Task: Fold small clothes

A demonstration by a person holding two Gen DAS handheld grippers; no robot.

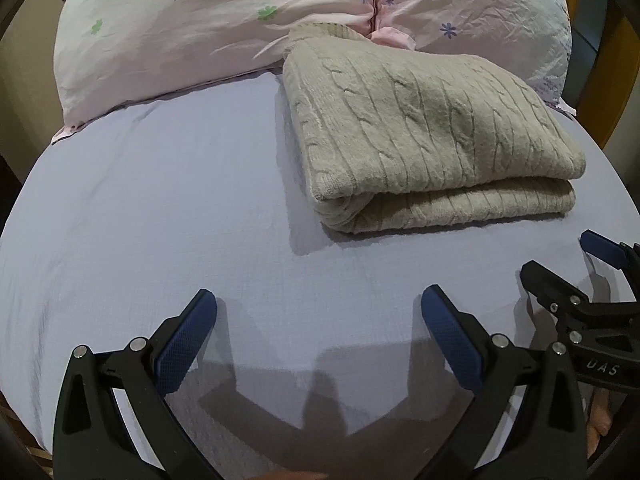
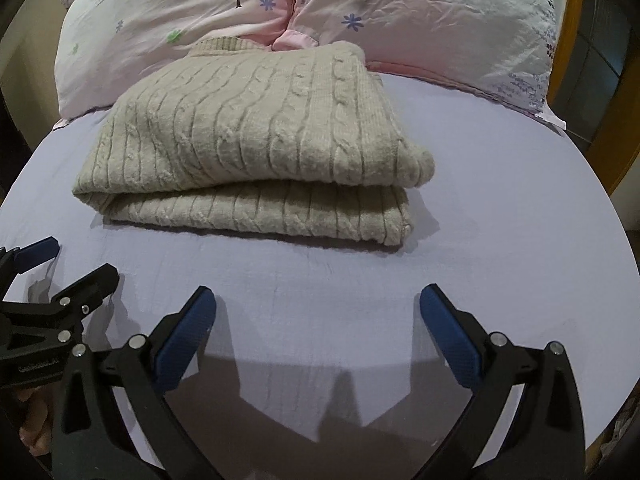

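A beige cable-knit sweater [image 1: 432, 136] lies folded in a flat stack on the lilac bed sheet [image 1: 160, 208], its far edge against the pillows; it also shows in the right wrist view [image 2: 256, 140]. My left gripper [image 1: 318, 300] is open and empty, over bare sheet, short of the sweater's near fold. My right gripper [image 2: 318, 300] is open and empty too, just short of the sweater's near edge. Each gripper shows in the other's view, the right one [image 1: 560, 256] and the left one [image 2: 80, 260], side by side and apart.
Two pink flower-print pillows [image 1: 200, 28] [image 2: 420, 20] lie across the head of the bed behind the sweater. A wooden bed frame [image 2: 580, 60] runs along the right. The sheet [image 2: 500, 220] stretches to either side of the sweater.
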